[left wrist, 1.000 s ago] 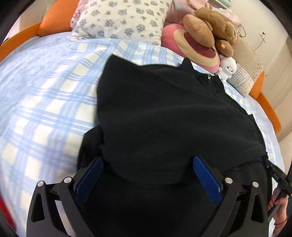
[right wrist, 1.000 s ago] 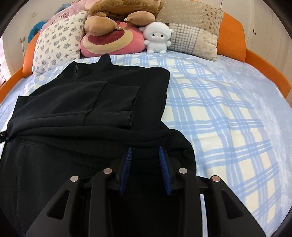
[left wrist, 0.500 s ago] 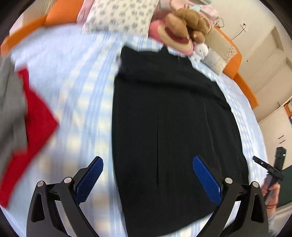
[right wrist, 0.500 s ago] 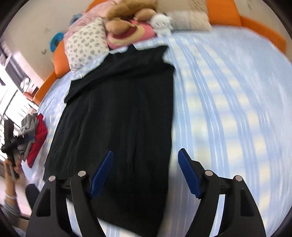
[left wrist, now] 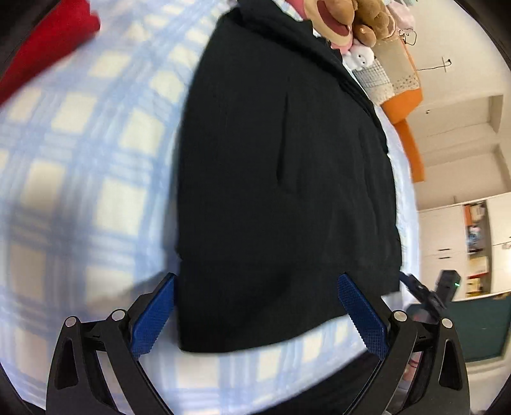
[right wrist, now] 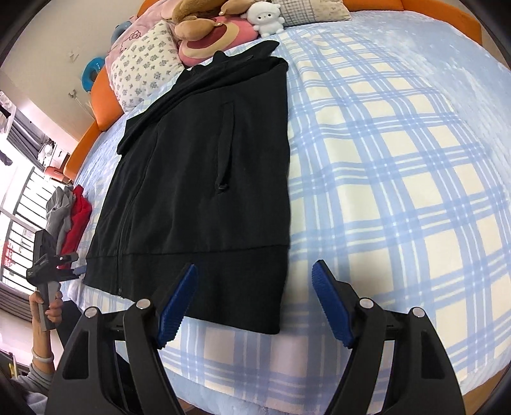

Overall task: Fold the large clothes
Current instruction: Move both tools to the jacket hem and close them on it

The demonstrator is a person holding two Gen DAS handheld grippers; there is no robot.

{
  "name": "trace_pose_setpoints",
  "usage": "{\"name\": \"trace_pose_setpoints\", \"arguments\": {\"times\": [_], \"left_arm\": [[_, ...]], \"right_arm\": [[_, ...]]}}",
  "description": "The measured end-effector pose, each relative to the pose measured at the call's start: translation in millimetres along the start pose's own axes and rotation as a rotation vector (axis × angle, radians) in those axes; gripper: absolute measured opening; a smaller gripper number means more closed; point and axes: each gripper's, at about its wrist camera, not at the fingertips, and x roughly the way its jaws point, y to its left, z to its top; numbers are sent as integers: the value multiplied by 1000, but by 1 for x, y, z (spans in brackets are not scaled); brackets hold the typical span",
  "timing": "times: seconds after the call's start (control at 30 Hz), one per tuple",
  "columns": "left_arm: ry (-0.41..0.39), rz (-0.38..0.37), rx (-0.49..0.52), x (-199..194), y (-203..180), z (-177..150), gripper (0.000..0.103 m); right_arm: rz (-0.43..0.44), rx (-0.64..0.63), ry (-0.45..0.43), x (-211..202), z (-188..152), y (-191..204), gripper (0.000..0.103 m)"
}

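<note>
A black zip jacket [right wrist: 198, 178] lies flat on the blue-checked bed, sleeves folded in, collar toward the pillows and hem toward me. It also fills the left wrist view [left wrist: 281, 178]. My left gripper [left wrist: 255, 313] is open and empty, just above the hem's left corner. My right gripper [right wrist: 254, 303] is open and empty, over the hem's right corner. The left gripper also shows at the right wrist view's left edge [right wrist: 64, 261], beside the hem.
The bed [right wrist: 399, 159] has an orange rim [right wrist: 95, 121]. Pillows [right wrist: 143, 64] and plush toys [right wrist: 204, 28] line its head. Red and grey clothes [right wrist: 73, 220] lie at the bed's left side; the red one shows in the left wrist view [left wrist: 48, 48]. Cupboards [left wrist: 463, 239] stand beyond the bed.
One second ago the right gripper was shut on the jacket near its folded part. Both grippers have pulled back to the hem; the right one has opened and the jacket now lies flat.
</note>
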Motion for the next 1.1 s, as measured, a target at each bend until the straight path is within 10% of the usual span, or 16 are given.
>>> {"name": "trace_pose_setpoints", "arguments": {"times": [0.47,0.63,0.93,1.1], "left_arm": [[-13,-188,98,-14,-13,-5,99],[7,-67,64,-6,9,-7,99],[-40,-209,105,-6,-11,2,99],[-2,-101,141,4,-2,-2,99]], "right_arm": [[152,88,94,16,26,-9,74],[105,80,147,13,18,-11,72],[307,91,206,18,26,9,74],[139,61,238,28,23,1,70]]}}
